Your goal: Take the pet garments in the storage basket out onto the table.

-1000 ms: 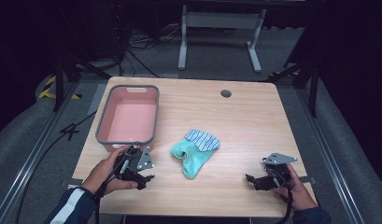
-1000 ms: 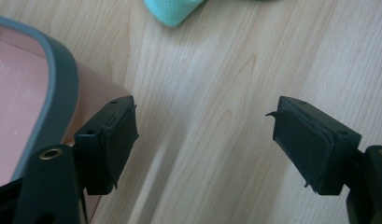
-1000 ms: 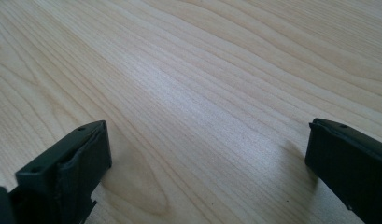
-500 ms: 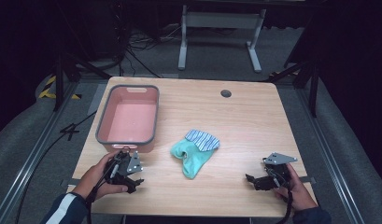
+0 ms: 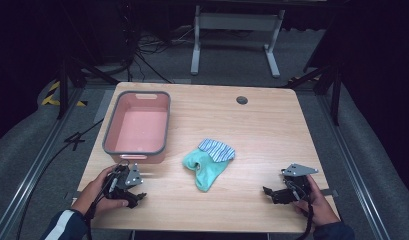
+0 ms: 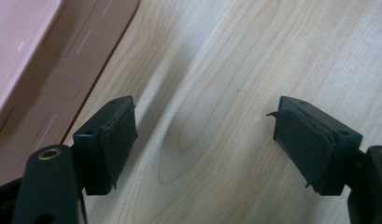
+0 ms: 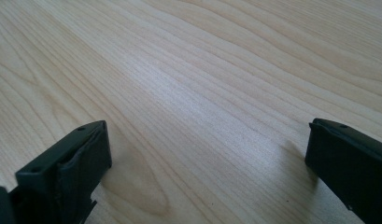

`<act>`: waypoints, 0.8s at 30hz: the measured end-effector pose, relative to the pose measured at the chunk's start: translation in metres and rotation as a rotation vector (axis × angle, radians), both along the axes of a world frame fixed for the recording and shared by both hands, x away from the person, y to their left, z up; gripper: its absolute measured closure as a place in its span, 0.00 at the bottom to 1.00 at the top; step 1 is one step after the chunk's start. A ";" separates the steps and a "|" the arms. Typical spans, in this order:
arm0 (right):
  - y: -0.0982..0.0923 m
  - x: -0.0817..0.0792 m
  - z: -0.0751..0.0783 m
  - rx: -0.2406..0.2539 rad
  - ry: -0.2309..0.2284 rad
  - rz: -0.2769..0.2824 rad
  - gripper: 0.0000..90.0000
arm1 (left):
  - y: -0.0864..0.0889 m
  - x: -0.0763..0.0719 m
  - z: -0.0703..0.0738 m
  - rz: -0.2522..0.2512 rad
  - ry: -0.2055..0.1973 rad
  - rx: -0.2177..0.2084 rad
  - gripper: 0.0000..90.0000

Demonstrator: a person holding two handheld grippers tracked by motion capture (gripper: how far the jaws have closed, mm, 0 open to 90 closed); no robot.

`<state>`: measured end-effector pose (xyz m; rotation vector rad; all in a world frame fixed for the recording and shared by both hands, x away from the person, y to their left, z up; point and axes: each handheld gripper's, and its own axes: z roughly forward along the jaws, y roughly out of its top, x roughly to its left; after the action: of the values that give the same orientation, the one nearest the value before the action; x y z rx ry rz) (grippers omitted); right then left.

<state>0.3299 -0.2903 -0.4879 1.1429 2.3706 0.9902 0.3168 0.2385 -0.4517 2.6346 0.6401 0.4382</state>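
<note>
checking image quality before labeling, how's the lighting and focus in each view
High view: table evenly lit, surroundings dark, socks sharp enough. Left gripper view: wood grain crisp, soft shadows beside the open jaws, pink bin slightly blurred. Right gripper view: near grain sharp, far table softer, no glare.

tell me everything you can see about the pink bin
The pink bin is a rectangular plastic-looking tub with a grey rim, rounded corners and a handle slot at its far end. It sits upright and empty on the left part of the wooden table, just beyond the left gripper; nothing visibly touches it but the table.
</note>
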 end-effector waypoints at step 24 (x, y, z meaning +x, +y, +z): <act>0.000 0.000 0.000 -0.001 -0.001 0.004 0.01 | 0.048 0.001 -0.031 0.114 0.025 -0.362 0.12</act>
<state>0.3303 -0.2905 -0.4879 1.1381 2.3733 0.9901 0.3177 0.2861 -0.4829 2.2727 0.7989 0.2900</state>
